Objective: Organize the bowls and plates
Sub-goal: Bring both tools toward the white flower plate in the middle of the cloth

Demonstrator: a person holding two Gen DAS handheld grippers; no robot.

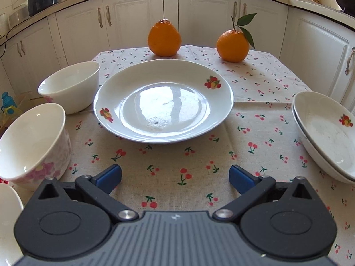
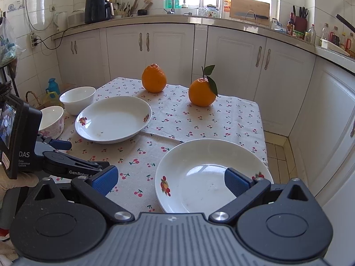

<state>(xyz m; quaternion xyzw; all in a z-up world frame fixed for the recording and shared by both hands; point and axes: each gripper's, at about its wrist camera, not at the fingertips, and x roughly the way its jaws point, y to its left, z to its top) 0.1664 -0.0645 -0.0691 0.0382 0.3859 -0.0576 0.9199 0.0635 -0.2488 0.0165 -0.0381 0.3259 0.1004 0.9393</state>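
On the tablecloth (image 1: 168,173), left tool (image 1: 175,177) spread wide, clear of plate (image 1: 164,102) rim

Stacked plates (image 1: 328,133) run off my left view's right edge — count of two only read from the rims. In my right view, my right finger (image 2: 236,182) and gripper body cover the stack's near rim. White dish (image 1: 8,221) at bottom left of the left view is mostly cut off — can't tell bowl or plate. Counter bottles (image 2: 332,36) too small to read.
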